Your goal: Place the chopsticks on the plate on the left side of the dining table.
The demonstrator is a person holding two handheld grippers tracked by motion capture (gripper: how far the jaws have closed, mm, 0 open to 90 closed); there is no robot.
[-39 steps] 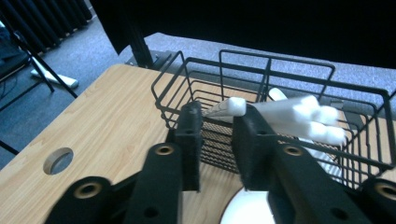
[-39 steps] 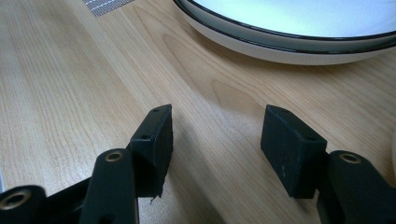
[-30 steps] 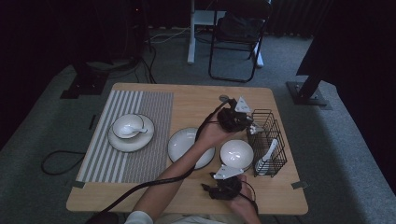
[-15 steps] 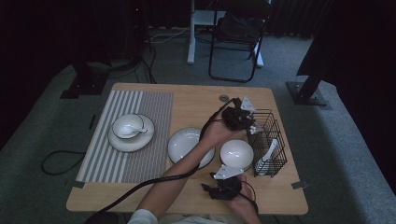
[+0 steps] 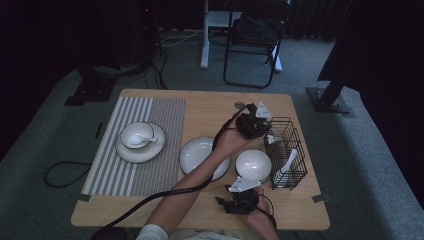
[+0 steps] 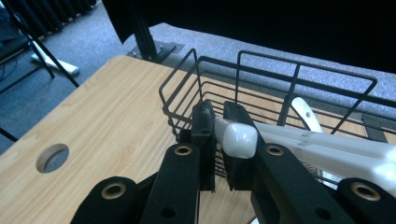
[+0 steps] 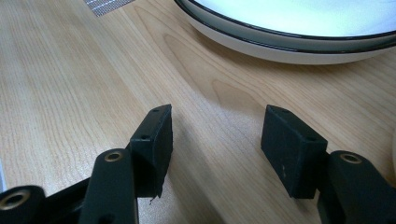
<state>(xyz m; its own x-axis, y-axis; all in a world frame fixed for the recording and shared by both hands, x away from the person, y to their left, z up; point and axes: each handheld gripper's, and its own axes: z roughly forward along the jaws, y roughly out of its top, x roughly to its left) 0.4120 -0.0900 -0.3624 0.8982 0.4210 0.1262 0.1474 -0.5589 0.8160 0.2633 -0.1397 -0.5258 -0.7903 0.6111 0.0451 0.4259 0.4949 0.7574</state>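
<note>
High view: dim, room around my table [image 5: 210,112] nearly black | my gripper views: brighter, soft overhead light, faint shadows under my fingers [image 7: 152,140] | nearest fingers slightly soft, edges stretched

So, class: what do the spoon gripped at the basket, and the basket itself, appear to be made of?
Spoon: probably glazed ceramic, possibly plastic; white, smooth, with a soft sheen. Basket: thin metal wire, seemingly black coated; open grid of straight rods, matte look.
</note>
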